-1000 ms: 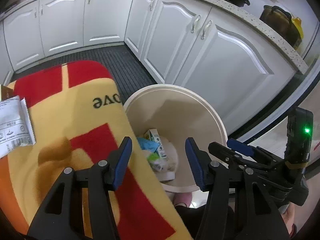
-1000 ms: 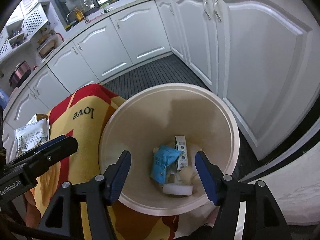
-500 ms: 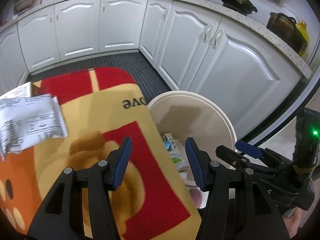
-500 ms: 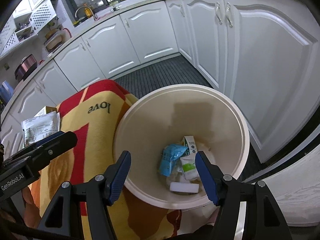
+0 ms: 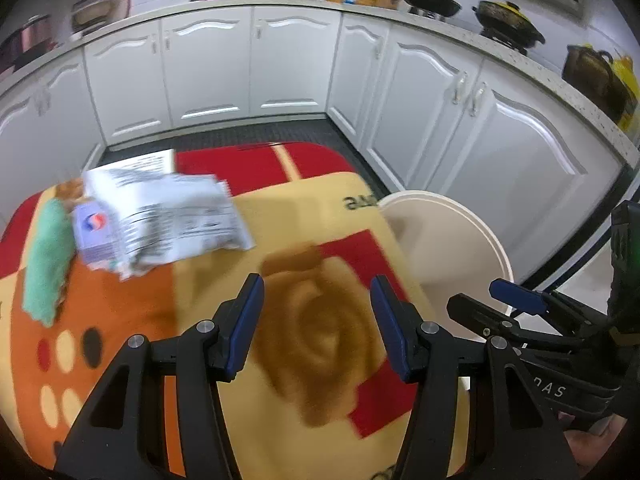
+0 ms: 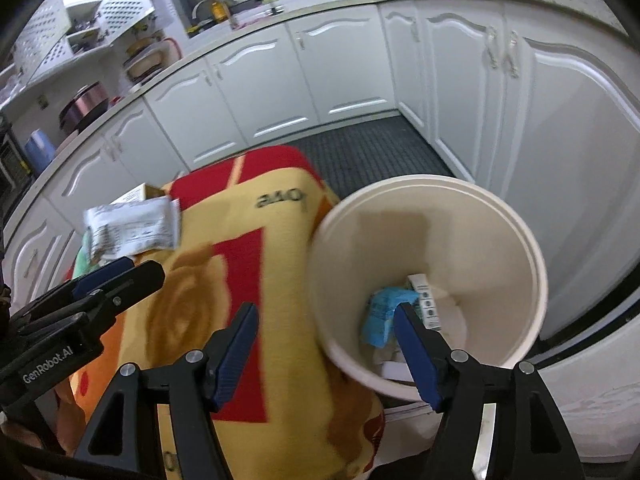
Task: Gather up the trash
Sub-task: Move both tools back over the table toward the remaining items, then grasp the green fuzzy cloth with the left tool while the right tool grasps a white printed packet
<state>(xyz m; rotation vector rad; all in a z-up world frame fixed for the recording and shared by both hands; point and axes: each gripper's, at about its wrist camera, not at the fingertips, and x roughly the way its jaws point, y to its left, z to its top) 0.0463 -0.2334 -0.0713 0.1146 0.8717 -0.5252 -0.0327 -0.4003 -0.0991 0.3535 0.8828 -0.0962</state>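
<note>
A cream trash bin [image 6: 432,180] stands on the floor beside the blanket-covered table [image 5: 332,336]. Inside it lie a blue wrapper [image 6: 382,312], a small carton [image 6: 426,304] and a white piece [image 6: 394,370]. On the blanket's far left lie a white printed packet [image 5: 172,216], a small purple-and-white pack [image 5: 94,232] and a green cloth [image 5: 46,256]. My left gripper [image 5: 317,292] is open over the blanket's brown rose, holding nothing. My right gripper [image 6: 326,312] hangs over the blanket's edge and the bin's rim; its jaws are opening with nothing between them.
White cabinets [image 5: 288,64] run along the back and right, close behind the bin. Pots [image 5: 508,20] sit on the counter. A dark ribbed mat [image 6: 368,148] covers the floor. A flat carton [image 5: 148,162] lies behind the packet. The bin [image 5: 460,240] is at the blanket's right edge.
Both grippers moved left and slightly up, from over the bin toward the blanket. The packet, purple pack and green cloth came into the left wrist view. The right jaws stand a little wider.
</note>
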